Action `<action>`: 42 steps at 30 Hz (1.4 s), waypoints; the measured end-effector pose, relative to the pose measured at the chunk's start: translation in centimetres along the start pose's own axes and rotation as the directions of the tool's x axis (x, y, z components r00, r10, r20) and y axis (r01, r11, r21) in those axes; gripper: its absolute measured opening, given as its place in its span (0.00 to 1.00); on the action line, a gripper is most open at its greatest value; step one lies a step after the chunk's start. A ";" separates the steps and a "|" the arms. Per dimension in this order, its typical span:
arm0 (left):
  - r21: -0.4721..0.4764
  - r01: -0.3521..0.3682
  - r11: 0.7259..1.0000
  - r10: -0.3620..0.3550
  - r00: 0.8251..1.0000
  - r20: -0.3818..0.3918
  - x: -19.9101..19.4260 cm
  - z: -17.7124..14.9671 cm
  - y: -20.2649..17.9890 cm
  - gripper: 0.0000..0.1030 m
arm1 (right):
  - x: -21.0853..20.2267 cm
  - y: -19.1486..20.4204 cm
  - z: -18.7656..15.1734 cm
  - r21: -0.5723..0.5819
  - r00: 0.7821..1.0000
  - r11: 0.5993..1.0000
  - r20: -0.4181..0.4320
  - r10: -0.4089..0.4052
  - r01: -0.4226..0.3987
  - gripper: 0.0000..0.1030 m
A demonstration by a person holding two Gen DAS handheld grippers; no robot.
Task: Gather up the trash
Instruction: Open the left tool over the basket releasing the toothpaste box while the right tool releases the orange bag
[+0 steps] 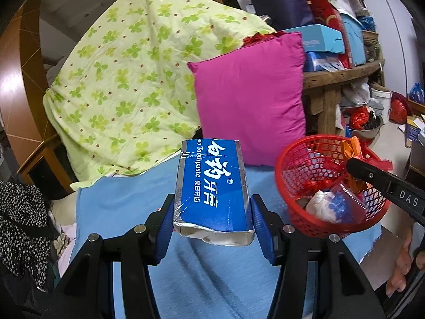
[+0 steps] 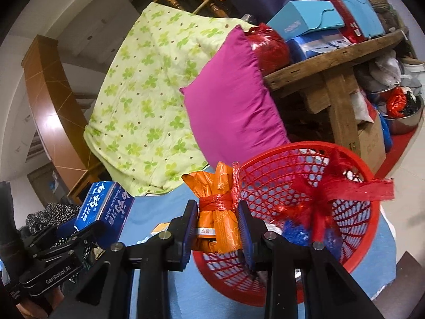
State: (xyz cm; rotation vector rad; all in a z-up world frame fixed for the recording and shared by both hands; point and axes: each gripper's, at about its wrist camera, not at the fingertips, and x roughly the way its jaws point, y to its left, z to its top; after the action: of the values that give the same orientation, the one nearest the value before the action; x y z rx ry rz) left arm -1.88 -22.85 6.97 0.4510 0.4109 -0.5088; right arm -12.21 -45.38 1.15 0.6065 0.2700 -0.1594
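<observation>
My left gripper (image 1: 211, 220) is shut on a blue toothpaste box (image 1: 212, 186) and holds it above the blue cloth (image 1: 212, 279); the box also shows in the right wrist view (image 2: 106, 207). My right gripper (image 2: 216, 226) is shut on an orange wrapper bundle (image 2: 217, 199) tied with red plastic ribbon, held over the near rim of the red mesh basket (image 2: 353, 234). The basket (image 1: 292, 186) sits on the blue cloth to the right of the box and holds white, blue and red scraps (image 1: 326, 207).
A magenta pillow (image 1: 249, 101) and a green clover quilt (image 1: 127, 85) lie behind the cloth. A wooden table (image 2: 332, 61) piled with boxes stands at the right. Dark spotted fabric (image 1: 21, 226) lies at the left. Metal bowls and bags (image 2: 403, 111) sit on the floor.
</observation>
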 end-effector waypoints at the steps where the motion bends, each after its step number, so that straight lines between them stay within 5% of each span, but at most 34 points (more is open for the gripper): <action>1: 0.002 0.006 1.000 -0.006 1.000 0.002 0.0 0.2 -0.2 0.56 | -0.1 -0.3 0.0 0.003 1.000 1.000 0.003 -0.005 0.005 0.32; 18: -0.015 0.205 0.979 -0.205 0.978 0.028 1.4 3.6 -3.5 0.56 | -1.4 -5.6 1.1 0.169 0.999 0.985 0.033 -0.037 0.031 0.32; 29: -0.081 0.395 0.915 -0.395 0.918 0.025 2.7 4.6 -5.1 0.56 | -2.7 -8.3 1.7 0.280 0.994 0.959 0.095 -0.061 0.032 0.32; 42: -0.068 0.421 0.905 -0.422 0.906 -0.008 4.4 4.3 -7.1 0.56 | -2.7 -8.6 1.7 0.291 0.993 0.956 0.094 -0.072 0.042 0.32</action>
State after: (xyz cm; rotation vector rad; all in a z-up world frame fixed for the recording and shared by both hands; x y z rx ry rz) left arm -1.08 -32.19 6.24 0.3035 0.5502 -0.9095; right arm -16.38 -53.17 -1.32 0.8782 0.1637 -0.2885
